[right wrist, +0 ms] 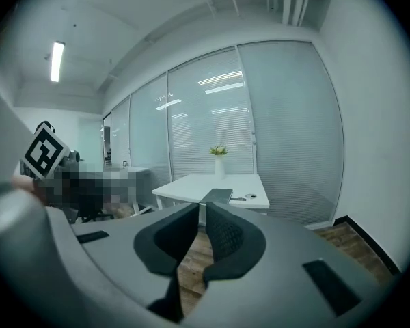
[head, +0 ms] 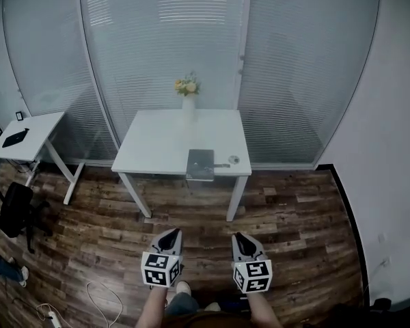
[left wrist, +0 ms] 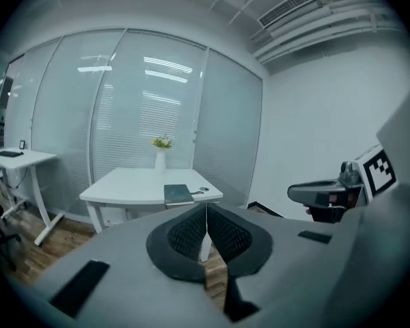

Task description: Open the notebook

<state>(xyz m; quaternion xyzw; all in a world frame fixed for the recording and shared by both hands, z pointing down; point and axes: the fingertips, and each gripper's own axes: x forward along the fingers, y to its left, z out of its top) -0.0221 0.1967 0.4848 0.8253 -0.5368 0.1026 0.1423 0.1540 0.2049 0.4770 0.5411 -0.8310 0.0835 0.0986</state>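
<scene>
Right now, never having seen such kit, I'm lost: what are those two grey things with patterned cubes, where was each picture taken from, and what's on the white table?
No robot here: a person holds a two-jaw gripper in each hand. The head view looks down from the person's head at the left gripper and right gripper, above a wooden floor. The other two pictures come from cameras riding on each gripper, looking along its jaws. The white table ahead bears a closed notebook and a vase of flowers. Both grippers are empty: the left jaws are shut, the right ones a thin slit apart.
</scene>
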